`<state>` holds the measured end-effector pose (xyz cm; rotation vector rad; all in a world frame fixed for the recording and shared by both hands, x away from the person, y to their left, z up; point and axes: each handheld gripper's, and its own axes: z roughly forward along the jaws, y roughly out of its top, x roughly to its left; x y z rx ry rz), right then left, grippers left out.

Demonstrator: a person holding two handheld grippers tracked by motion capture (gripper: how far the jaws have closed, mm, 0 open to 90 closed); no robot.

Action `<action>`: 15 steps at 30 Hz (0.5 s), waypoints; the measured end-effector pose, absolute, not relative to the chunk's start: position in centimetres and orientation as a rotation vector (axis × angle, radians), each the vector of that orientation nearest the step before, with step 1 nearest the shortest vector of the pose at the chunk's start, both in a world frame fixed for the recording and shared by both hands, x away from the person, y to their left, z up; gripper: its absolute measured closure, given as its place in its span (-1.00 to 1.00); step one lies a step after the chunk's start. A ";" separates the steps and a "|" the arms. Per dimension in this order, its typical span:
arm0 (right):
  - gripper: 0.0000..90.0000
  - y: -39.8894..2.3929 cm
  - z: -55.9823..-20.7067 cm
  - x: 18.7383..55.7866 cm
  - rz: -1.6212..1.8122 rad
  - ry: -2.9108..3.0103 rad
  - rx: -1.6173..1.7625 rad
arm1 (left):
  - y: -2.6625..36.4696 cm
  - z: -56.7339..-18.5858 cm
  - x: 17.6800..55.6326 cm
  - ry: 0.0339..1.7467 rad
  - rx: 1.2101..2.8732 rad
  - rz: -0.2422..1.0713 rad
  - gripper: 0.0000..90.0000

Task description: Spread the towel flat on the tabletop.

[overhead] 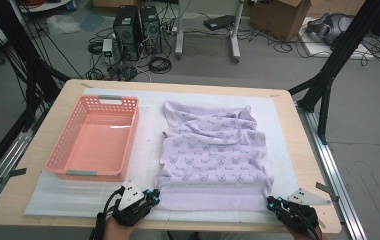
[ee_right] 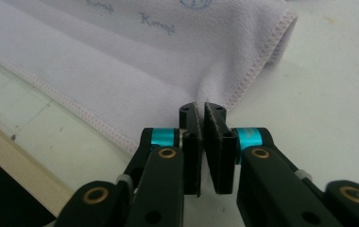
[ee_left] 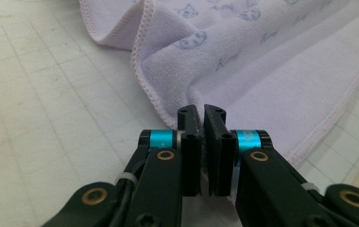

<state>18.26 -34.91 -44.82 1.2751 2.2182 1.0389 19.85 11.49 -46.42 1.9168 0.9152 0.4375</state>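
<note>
A pale lilac towel (overhead: 213,155) printed with small blue faces lies crumpled on the white mat, its near hem flat along the front. My left gripper (overhead: 154,195) sits at the towel's near left corner. In the left gripper view, the black jaws (ee_left: 201,111) stand together and the towel (ee_left: 262,71) puckers into their tips. My right gripper (overhead: 272,202) is at the near right corner. In the right gripper view, its jaws (ee_right: 202,109) are likewise pressed together on the towel (ee_right: 121,61) where the stitched hem bunches into them.
A pink plastic basket (overhead: 98,101) stands on the left of the white mat (overhead: 148,130), with nothing in it. The wooden table's front edge (overhead: 218,226) runs just behind both grippers. Black frame posts, cables and boxes lie beyond the table.
</note>
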 end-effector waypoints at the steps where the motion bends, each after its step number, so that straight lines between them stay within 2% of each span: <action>1: 0.93 -35.0 -44.8 18.3 1.044 2.224 1.271 | 11.5 -46.3 19.8 0.921 1.921 0.426 0.92; 6: 0.94 -35.7 -44.6 17.3 1.108 2.235 1.291 | 13.0 -45.5 18.7 0.937 1.911 0.358 0.92; 15: 0.94 -36.0 -43.3 12.9 1.159 2.291 1.229 | 14.2 -44.6 14.5 0.845 1.909 0.323 0.92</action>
